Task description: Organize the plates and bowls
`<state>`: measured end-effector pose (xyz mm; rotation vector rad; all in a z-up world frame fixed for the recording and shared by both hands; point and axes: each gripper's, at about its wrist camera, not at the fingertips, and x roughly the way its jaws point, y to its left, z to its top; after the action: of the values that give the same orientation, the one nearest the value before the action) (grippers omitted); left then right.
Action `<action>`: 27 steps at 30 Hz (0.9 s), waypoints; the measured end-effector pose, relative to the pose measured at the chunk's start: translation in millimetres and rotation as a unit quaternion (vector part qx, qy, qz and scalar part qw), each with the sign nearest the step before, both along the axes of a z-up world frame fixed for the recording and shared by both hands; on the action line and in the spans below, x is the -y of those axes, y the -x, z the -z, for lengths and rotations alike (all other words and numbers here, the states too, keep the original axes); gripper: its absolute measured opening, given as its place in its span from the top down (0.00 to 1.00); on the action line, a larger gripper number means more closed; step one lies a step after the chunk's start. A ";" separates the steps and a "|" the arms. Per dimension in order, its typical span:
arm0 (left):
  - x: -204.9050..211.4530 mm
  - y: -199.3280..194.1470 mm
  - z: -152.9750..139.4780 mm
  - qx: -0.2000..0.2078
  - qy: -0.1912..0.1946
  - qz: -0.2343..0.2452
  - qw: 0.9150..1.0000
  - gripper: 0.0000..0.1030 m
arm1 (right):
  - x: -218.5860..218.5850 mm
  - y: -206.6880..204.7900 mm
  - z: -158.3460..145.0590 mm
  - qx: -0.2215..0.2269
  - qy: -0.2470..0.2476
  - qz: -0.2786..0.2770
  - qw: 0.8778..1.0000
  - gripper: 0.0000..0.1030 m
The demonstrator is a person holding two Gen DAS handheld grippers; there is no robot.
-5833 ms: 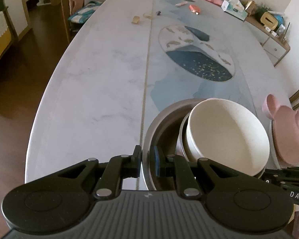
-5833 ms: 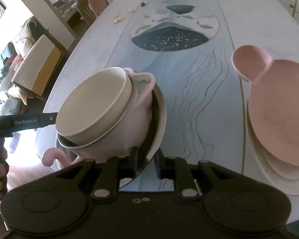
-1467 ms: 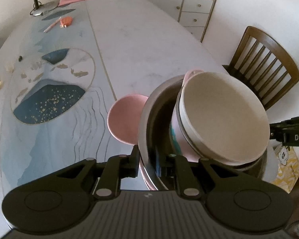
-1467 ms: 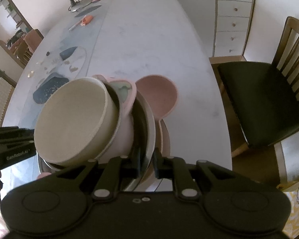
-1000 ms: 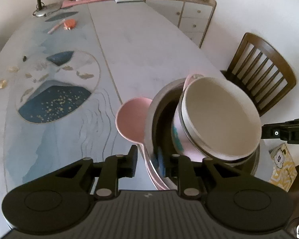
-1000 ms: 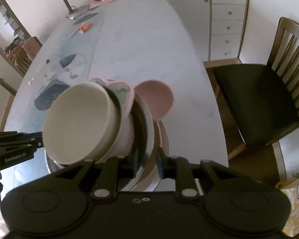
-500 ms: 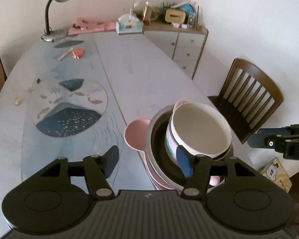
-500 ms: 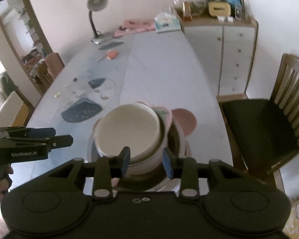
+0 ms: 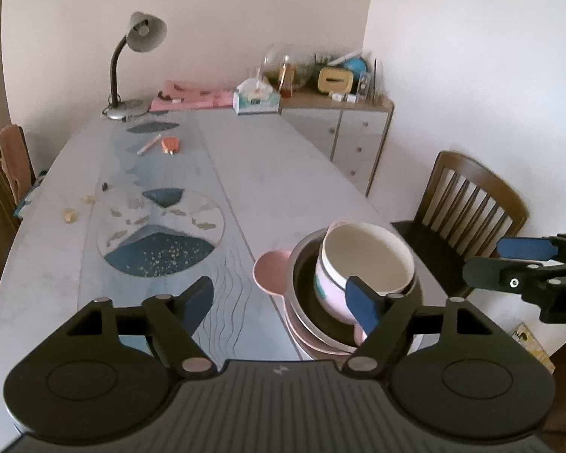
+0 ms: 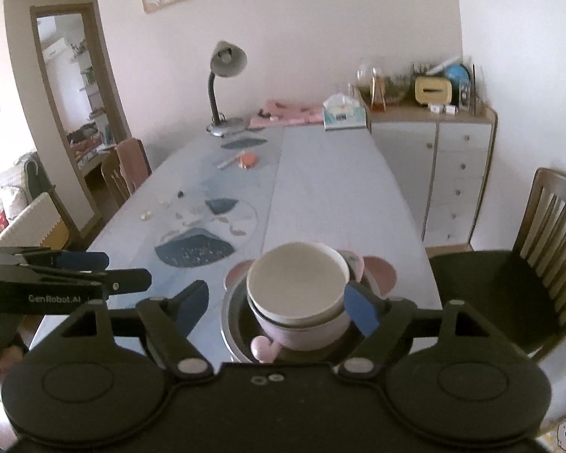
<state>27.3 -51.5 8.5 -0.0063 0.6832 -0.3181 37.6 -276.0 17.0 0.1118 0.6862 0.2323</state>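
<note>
The left gripper [image 9: 279, 302] and right gripper [image 10: 275, 307] hang tilted down over the table's [image 9: 275, 173] near end, jaws just spread wide, nothing between the pads. Below them the stack sits free near the table's right edge: cream bowl [image 10: 298, 283] in a pink cup [image 10: 305, 330], inside a steel bowl [image 9: 302, 302] on pink plates [image 9: 269, 271]. Beyond stands a desk lamp [image 9: 132, 71].

Black claw [image 9: 279, 300], blue pads [image 9: 360, 304], silver screws.
</note>
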 end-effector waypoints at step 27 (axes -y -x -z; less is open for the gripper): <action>-24.0 43.3 -15.4 0.020 0.027 -0.032 0.999 0.00 | -29.6 49.0 -3.7 0.034 -0.020 0.053 0.998 0.00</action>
<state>-16.1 -27.6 23.9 -0.0719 0.6337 -0.2748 -11.4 -246.4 20.7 0.1767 0.6066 0.1476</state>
